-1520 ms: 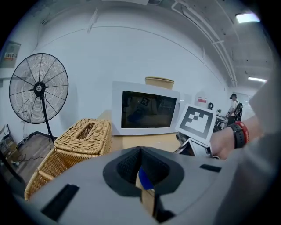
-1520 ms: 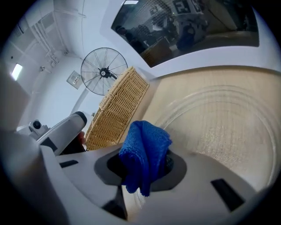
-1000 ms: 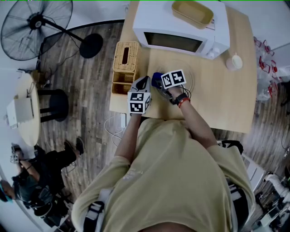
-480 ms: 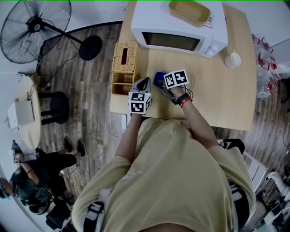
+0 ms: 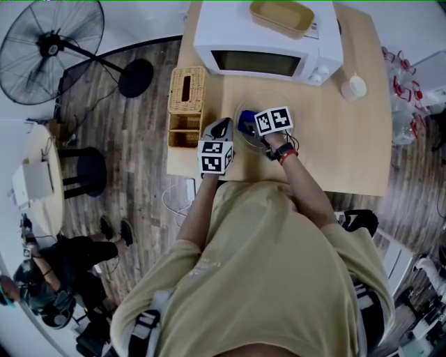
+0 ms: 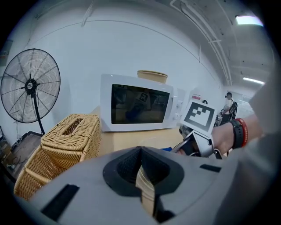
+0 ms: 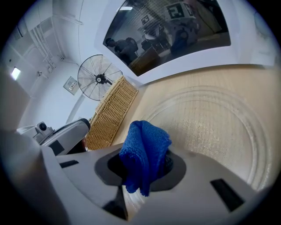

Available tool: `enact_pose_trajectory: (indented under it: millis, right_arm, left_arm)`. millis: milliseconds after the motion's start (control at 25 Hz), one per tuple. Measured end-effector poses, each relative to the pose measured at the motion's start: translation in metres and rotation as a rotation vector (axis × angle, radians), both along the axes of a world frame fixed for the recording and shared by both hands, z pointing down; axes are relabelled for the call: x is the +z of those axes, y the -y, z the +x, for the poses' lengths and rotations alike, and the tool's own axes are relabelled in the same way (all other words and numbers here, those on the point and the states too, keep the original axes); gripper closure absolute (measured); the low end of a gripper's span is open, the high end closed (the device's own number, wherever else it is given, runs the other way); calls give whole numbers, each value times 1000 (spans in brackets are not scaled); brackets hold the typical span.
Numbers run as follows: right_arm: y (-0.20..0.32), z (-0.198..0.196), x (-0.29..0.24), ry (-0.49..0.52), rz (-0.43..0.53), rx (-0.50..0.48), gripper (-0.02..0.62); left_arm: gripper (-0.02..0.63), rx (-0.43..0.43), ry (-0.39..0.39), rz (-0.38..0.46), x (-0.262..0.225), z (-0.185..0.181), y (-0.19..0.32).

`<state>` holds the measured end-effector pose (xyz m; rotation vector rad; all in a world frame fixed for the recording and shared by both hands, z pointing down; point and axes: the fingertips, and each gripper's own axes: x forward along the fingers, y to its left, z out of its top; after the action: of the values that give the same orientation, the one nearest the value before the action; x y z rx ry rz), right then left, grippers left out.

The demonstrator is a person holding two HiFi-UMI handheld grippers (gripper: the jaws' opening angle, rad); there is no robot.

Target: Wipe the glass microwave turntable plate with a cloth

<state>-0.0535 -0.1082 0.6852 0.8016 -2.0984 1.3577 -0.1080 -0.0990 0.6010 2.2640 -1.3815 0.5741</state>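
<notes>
The glass turntable plate (image 5: 261, 103) (image 7: 228, 132) lies flat on the wooden table (image 5: 334, 146) in front of the microwave (image 5: 268, 42). My right gripper (image 5: 249, 127) (image 7: 145, 163) hangs over the plate's left part, shut on a folded blue cloth (image 5: 244, 122) (image 7: 145, 145) that sticks out beyond its jaws. My left gripper (image 5: 221, 127) (image 6: 141, 151) sits at the plate's left edge, beside the right one, jaws closed together. Whether it touches the rim is hidden.
A wicker tissue box (image 5: 187, 90) (image 6: 66, 140) stands just left of both grippers. A yellow tray (image 5: 282, 17) rests on the microwave (image 6: 138, 107), and a white cup (image 5: 353, 86) stands at its right. A floor fan (image 5: 52, 45) is off the table to the left.
My right gripper with the cloth has shifted slightly to the right over the plate. The left gripper has stayed where it was.
</notes>
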Motion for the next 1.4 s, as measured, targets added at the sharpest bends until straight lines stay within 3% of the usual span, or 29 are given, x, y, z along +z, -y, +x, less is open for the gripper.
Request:
enact_pose_trajectory:
  millis: [1400]
  right_arm:
    - [-8,96,0,21,-28,147,488]
  left_arm:
    - [588,71,-42,-27,13,59,8]
